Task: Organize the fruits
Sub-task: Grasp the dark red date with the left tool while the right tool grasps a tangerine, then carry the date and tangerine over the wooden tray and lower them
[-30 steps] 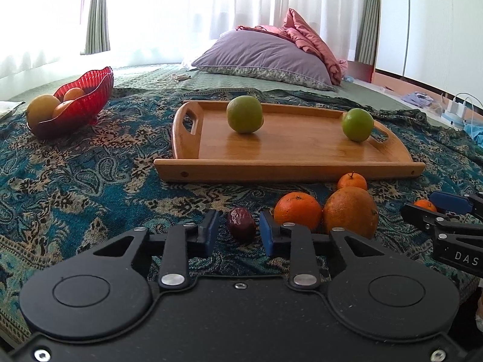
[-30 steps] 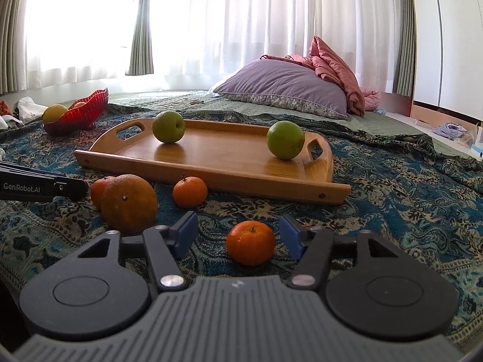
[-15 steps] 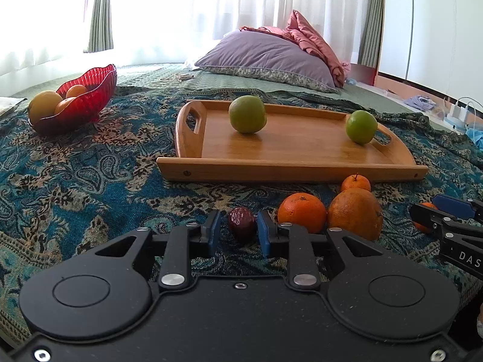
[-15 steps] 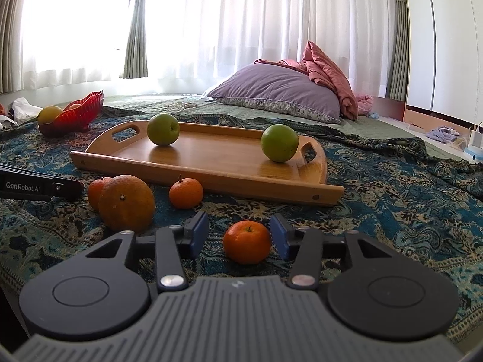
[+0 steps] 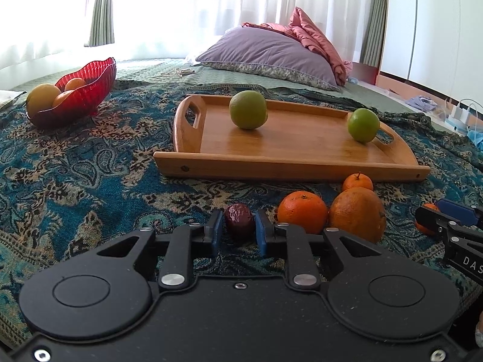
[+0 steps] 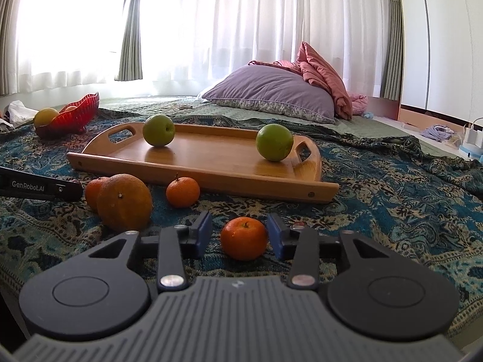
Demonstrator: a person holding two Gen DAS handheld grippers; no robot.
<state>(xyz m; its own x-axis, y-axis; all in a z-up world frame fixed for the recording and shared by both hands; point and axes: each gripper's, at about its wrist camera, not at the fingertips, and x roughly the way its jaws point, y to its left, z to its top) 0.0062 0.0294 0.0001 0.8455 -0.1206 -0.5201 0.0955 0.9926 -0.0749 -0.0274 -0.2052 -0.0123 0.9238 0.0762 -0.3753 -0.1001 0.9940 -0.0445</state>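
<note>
My left gripper has its blue pads closed against a dark red date on the patterned blanket. My right gripper is around a small mandarin, with narrow gaps between its pads and the fruit. A wooden tray carries two green fruits. Two oranges and a small mandarin lie in front of the tray. The right gripper shows at the right edge of the left wrist view.
A red glass bowl with orange and yellow fruit stands at the far left. A purple pillow and pink bedding lie behind the tray. The left gripper's side reaches in at the left of the right wrist view.
Both grippers have narrowed: the left pads closed onto the date, the right pads drew in towards the mandarin. Both cameras shifted slightly.
</note>
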